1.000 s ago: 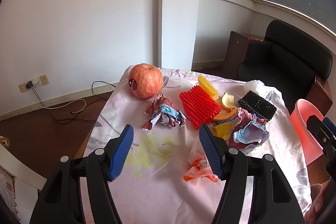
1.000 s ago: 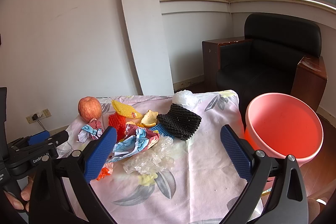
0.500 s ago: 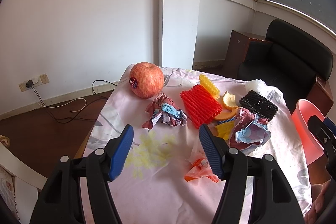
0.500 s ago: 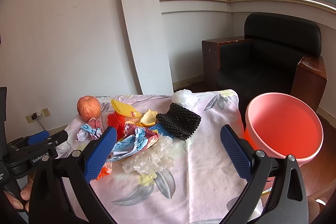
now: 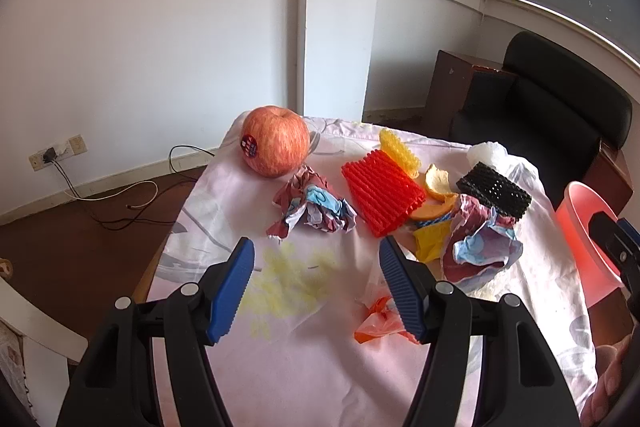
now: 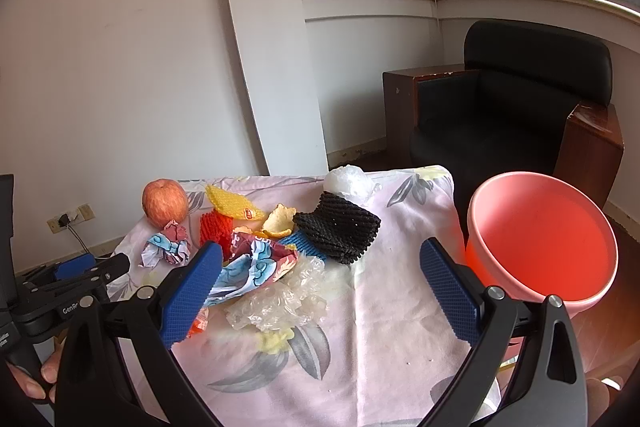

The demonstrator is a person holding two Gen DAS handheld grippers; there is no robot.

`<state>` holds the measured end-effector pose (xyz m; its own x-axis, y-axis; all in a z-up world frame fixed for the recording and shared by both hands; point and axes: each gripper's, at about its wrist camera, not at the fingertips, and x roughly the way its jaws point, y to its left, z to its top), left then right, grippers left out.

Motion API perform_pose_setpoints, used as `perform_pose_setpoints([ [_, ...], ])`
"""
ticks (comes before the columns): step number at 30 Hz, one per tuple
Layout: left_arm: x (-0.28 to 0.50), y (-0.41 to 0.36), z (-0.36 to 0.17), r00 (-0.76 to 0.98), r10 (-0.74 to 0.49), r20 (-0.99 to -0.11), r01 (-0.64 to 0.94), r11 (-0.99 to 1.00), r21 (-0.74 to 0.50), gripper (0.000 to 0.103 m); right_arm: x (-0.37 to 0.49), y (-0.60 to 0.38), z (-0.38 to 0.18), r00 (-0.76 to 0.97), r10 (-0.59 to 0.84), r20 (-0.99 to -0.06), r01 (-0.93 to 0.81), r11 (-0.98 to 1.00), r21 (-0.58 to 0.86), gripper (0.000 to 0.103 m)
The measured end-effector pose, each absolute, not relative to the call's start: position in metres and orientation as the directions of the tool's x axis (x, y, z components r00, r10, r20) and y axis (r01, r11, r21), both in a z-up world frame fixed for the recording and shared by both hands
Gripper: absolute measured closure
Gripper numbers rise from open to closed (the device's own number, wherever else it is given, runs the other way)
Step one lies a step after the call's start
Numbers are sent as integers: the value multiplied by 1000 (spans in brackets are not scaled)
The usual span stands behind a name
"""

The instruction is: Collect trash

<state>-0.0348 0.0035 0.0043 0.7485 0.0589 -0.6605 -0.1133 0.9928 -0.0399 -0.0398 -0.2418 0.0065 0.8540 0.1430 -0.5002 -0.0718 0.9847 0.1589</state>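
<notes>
Fingers of the left gripper (image 5: pixel 316 263) stand wide apart w/ nothing between them, over a yellowish patch on the pink floral cloth of the worktop (image 5: pixel 280 359). Ahead of the left-hand finger sits an apple (image 5: pixel 276 141) w/ a sticker; between the two fingers & further out lies a crumpled paper wrapper (image 5: pixel 316 209). Just beyond the right-hand finger: red foam net (image 5: pixel 380 193), w/ a yellow foam net (image 5: pixel 398 153) behind it, orange peel (image 5: pixel 438 183) beside that, then a black foam net (image 5: pixel 494 195) & a second crumpled wrapper (image 5: pixel 480 247) off to the right. An orange plastic scrap (image 5: pixel 376 323) lies right under the right-hand finger, partly hidden by it. Right gripper (image 6: pixel 320 275) also gapes fully, empty, fingers above the cloth. Clear plastic film (image 6: pixel 280 299) lies between its fingers, nearer the left-hand one; the black net shows ahead, approx centred between them. White plastic wad (image 6: pixel 348 181) sits at the far edge of the worktop. Pink bin (image 6: pixel 544 239) stands off the worktop's edge, outside & just past the right-hand finger, mouth tilted toward the camera, nothing visible inside.
</notes>
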Motion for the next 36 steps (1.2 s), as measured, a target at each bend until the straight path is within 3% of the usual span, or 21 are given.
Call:
perform_pose_setpoints([
  [6,-34,8,-4,741,17,-671,-89,993,-74,39,-35,-243,2,823,162,-545,-67,979,191,4],
  [19,-49,-5,-13,714,-229,-662,138,973,-187,39,-31,-243,-10,809,213,-548,-118,972,204,4],
  [21,-48,-13,-16,697,-249,-672,168,968,-184,47,-30,-242,-11,799,208,-564,-119,974,191,5],
  [31,-27,-31,-34,626,-276,-729,193,961,-199,65,-25,-245,-16,760,264,-594,-163,962,220,21],
  [33,-23,-33,-38,616,-266,-741,191,964,-188,76,-24,-242,-16,755,295,-585,-190,953,235,24],
  [36,-22,-33,-37,624,-266,-735,199,963,-179,82,-25,-233,-12,741,339,-580,-249,941,232,30],
])
